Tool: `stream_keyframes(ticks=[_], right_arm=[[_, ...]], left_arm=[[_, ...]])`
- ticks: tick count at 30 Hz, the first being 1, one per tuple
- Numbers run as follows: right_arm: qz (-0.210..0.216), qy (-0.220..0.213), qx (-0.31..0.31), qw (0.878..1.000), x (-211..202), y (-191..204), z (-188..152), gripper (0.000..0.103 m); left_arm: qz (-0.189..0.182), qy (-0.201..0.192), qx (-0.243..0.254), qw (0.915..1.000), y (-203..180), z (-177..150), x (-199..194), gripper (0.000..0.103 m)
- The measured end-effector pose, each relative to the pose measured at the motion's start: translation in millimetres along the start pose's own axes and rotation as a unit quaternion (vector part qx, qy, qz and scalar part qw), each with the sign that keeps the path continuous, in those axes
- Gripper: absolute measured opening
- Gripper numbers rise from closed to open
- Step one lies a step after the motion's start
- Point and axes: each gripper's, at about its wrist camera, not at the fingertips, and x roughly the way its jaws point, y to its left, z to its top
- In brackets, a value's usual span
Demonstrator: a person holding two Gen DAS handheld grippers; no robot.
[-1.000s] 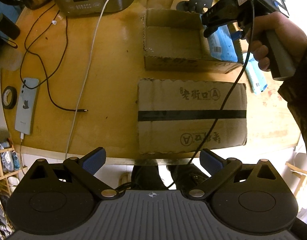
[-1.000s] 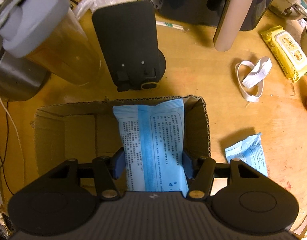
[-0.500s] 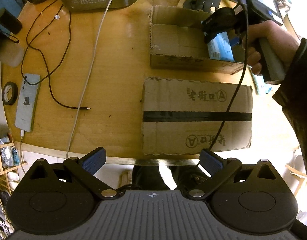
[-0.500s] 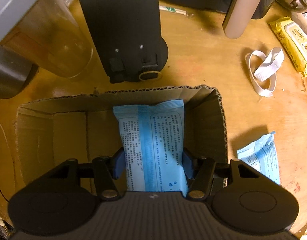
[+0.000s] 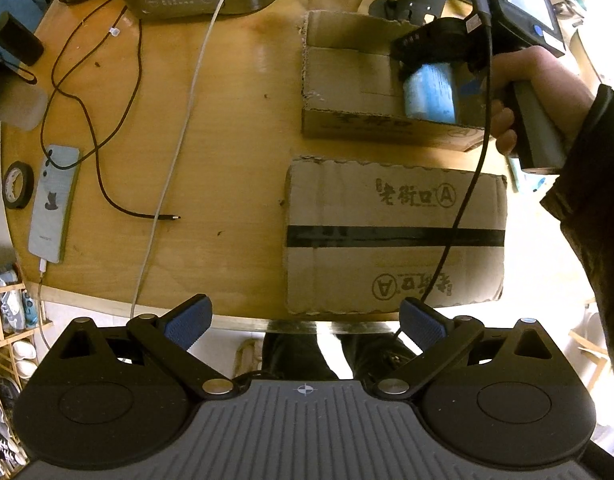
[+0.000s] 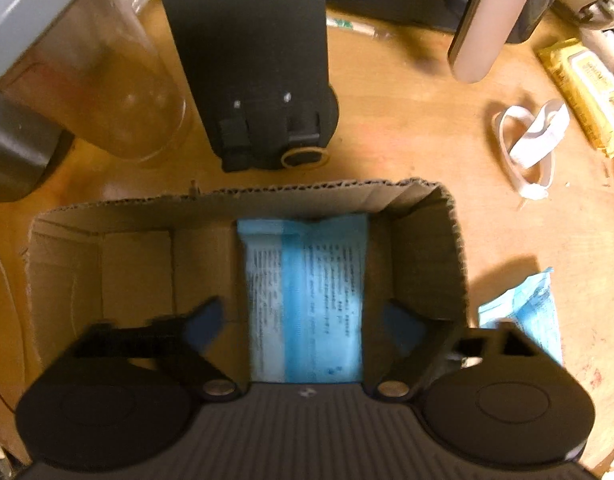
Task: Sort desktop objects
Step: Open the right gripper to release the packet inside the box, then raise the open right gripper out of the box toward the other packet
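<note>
A blue tissue pack (image 6: 305, 296) lies in the right part of the open cardboard box (image 6: 119, 204). My right gripper (image 6: 303, 324) hangs over the box with its jaws spread open on either side of the pack, not touching it. In the left wrist view the pack (image 5: 429, 94) shows in the box (image 5: 347, 128) under the right gripper (image 5: 427, 64). My left gripper (image 5: 305, 318) is open and empty at the table's front edge. A second blue pack (image 6: 527, 312) lies on the table right of the box.
A closed taped carton (image 5: 395, 232) sits in front of the open box. A phone (image 5: 51, 204), tape roll (image 5: 17, 184) and cables (image 5: 107, 160) lie at the left. A black stand (image 6: 255, 80), jar (image 6: 87, 92), white band (image 6: 527, 140) and yellow wipes pack (image 6: 587, 92) lie behind the box.
My right gripper has opened and let go of the blue pack, which now lies in the box. It also moved lower into the box. The left gripper stayed open.
</note>
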Motion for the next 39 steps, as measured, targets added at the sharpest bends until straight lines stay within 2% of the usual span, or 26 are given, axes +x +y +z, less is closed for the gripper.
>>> stream_keyframes(ticks=[7, 17, 39], right_arm=[[0.001, 0.009, -0.002, 1.000, 2.6, 1.2, -1.6, 0.103], [0.003, -0.002, -0.001, 1.000, -4.8, -1.8, -1.7, 0.103], [0.011, -0.014, -0.004, 1.000, -48.7, 7.3, -2.1, 0.103]], left_arm=[[0.001, -0.001, 0.001, 1.0000, -1.0, -0.7, -0.5, 0.103], [0.001, -0.002, 0.001, 1.0000, -3.0, -2.8, -2.0, 0.103], [-0.003, -0.013, 0.007, 0.9999, -10.5, -6.1, -7.1, 0.103]])
